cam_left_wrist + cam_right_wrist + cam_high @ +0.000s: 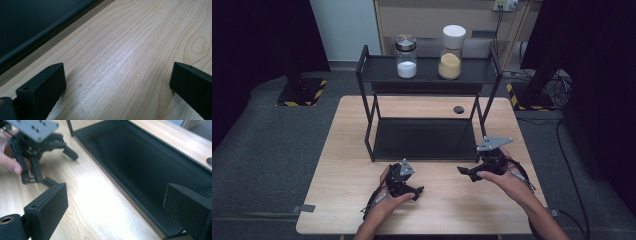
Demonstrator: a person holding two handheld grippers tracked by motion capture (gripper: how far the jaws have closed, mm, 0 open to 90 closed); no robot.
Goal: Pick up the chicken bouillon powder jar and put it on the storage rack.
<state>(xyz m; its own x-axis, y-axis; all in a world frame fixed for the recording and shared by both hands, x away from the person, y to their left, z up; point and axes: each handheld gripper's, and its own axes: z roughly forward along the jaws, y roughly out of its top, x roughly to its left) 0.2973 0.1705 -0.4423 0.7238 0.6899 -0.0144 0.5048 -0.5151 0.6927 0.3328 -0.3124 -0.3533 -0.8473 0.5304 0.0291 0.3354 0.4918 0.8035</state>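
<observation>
A black two-tier metal rack (427, 125) stands on the wooden table (347, 165). On its top shelf stand two jars: a glass one with white powder (406, 56) and a white-lidded one with yellow grains (451, 46). My left gripper (417, 192) rests low over the table in front of the rack, jaws wide apart above bare wood (117, 75). My right gripper (464, 172) hovers by the rack's front right corner, open, with nothing between its jaws. The right gripper view looks across the rack's lower tray (140, 170) and shows the left gripper (72, 155) farther off.
A small round black hole (458, 109) sits in the tabletop behind the rack's right legs. Dark stands with yellow-black striped bases (302, 92) flank the table on the grey floor. A wooden cabinet (432, 20) stands behind the rack.
</observation>
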